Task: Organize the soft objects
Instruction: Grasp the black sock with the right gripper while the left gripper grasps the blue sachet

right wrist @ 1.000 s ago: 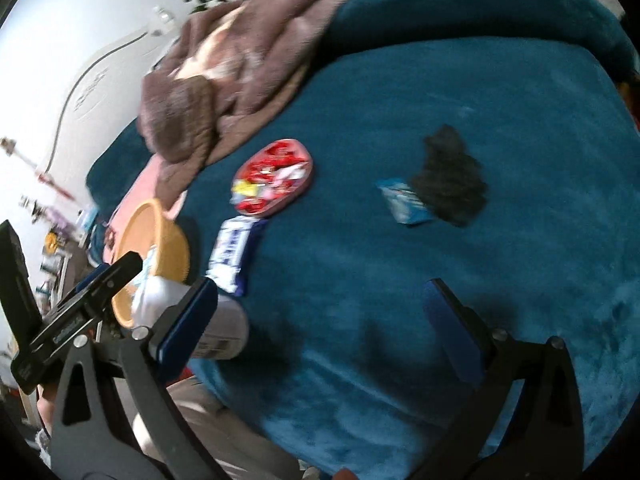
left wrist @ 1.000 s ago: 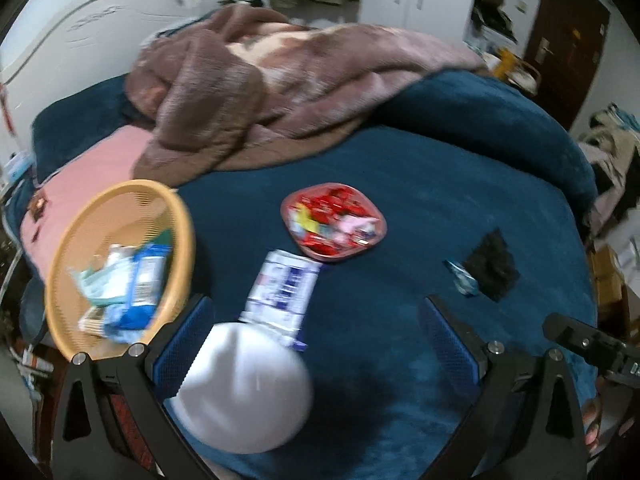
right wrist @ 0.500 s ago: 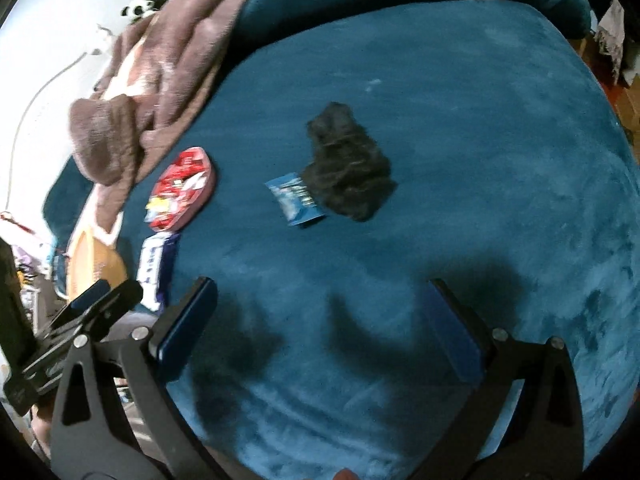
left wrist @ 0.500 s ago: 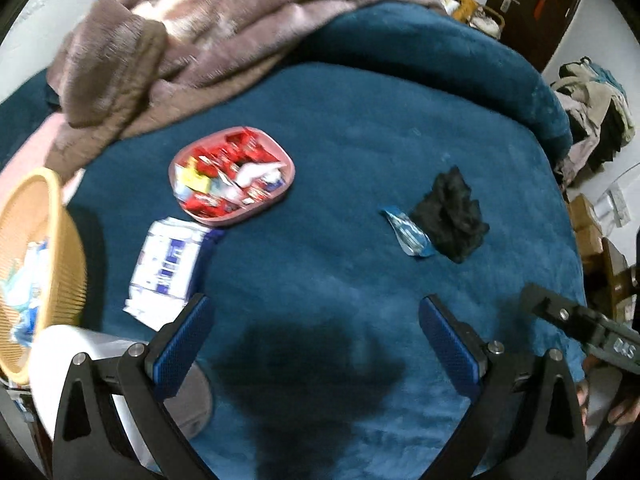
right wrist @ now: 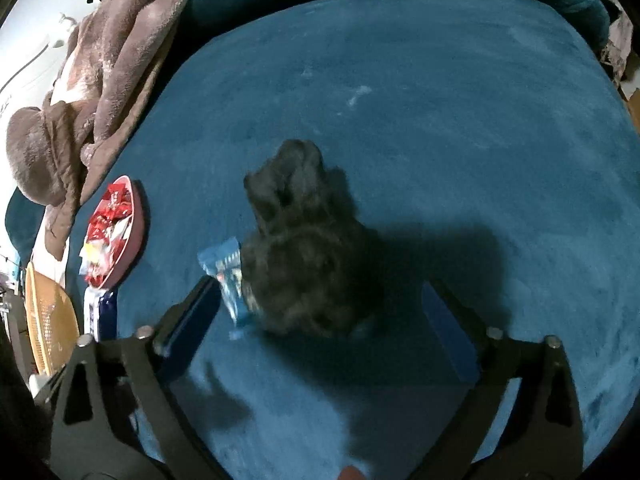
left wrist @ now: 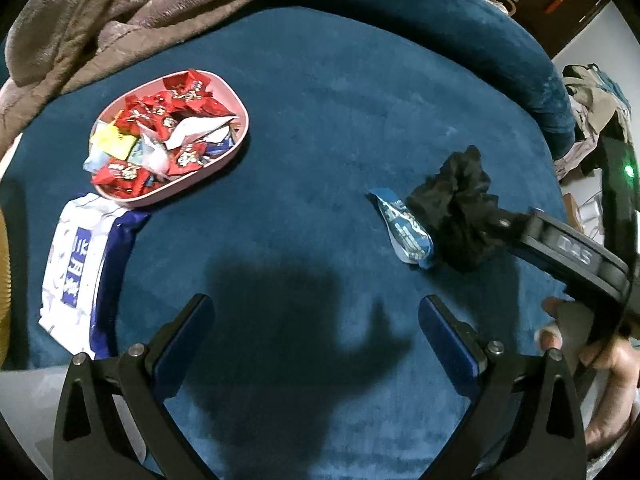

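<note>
the right gripper [right wrist: 316,320] has its fingers [right wrist: 192,312] spread wide and empty, straddling a crumpled black cloth [right wrist: 300,264] that lies on the blue bed [right wrist: 440,120] with a small blue packet [right wrist: 226,276] touching its left edge. this looks like the approach to picking up the cloth; the next move calls for lowering and closing on the cloth alone, not the packet. the left gripper [left wrist: 316,340] is also open and empty, well short of the pink candy tray [left wrist: 236,136] (a white-and-blue pack [left wrist: 80,264] lies just beside it).
</note>
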Available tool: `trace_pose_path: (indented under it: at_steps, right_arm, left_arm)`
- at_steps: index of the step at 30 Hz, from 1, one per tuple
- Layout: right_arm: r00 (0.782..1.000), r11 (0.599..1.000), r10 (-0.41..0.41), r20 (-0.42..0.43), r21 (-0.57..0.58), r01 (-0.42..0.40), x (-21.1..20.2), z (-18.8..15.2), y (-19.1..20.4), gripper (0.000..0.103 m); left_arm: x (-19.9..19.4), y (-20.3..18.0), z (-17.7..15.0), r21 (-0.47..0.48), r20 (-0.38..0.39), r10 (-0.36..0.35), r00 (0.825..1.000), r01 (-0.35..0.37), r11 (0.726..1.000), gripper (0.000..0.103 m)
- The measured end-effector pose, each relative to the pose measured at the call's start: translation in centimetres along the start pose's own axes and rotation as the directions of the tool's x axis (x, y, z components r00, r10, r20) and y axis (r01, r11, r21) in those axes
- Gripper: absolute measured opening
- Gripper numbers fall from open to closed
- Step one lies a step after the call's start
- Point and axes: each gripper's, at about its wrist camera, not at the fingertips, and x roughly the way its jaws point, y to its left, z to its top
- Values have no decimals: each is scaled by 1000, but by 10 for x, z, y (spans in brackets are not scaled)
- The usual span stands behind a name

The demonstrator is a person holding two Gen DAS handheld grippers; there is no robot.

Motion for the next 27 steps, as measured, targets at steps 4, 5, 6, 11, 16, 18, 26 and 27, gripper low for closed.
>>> trace_pose_path:
  at_steps: [4, 5, 6, 11, 16, 18, 26, 27]
  right_arm:
    - [997, 1000, 5, -72, -16, -6, 22, 0, 3, 24]
    - [998, 1000, 5, -70, -11, -6, 22, -2, 2, 19]
    - [999, 1000, 7, -42, -10, -7, 16, -6, 0, 19]
    - [997, 999, -27, 74, 45, 24, -30, -31, -24, 17]
    - [996, 995, -18, 85, 99, 10, -53, -59, -43, 17]
    - [997, 994, -9, 80, 109, 0, -58, -71, -47, 18]
    - [998, 992, 25, 53, 125, -31, -52, -91, -37, 18]
    - [998, 992, 32, 53, 120, -39, -54, -94, -34, 18]
  left_arm:
    - [8, 2, 7, -10, -11, -16, 1000, 16, 1000, 102]
    - [11, 2, 8, -11, -16, -20, 1000, 20, 1000, 102]
    - [13, 1, 10, -11, -19, -25, 1000, 25, 1000, 102]
    - [29, -12, 20, -17, -31, -80, 996, 80, 997, 101]
    - [54, -37, 34, -28, -43, -91, 995, 90, 996, 84]
    - [66, -48, 39, -35, -60, -98, 993, 96, 995, 73]
    - [69, -57, 31, 42, -104, -136, 985, 141, 989, 30]
    - [62, -52, 26, 45, -95, -144, 985, 148, 988, 30]
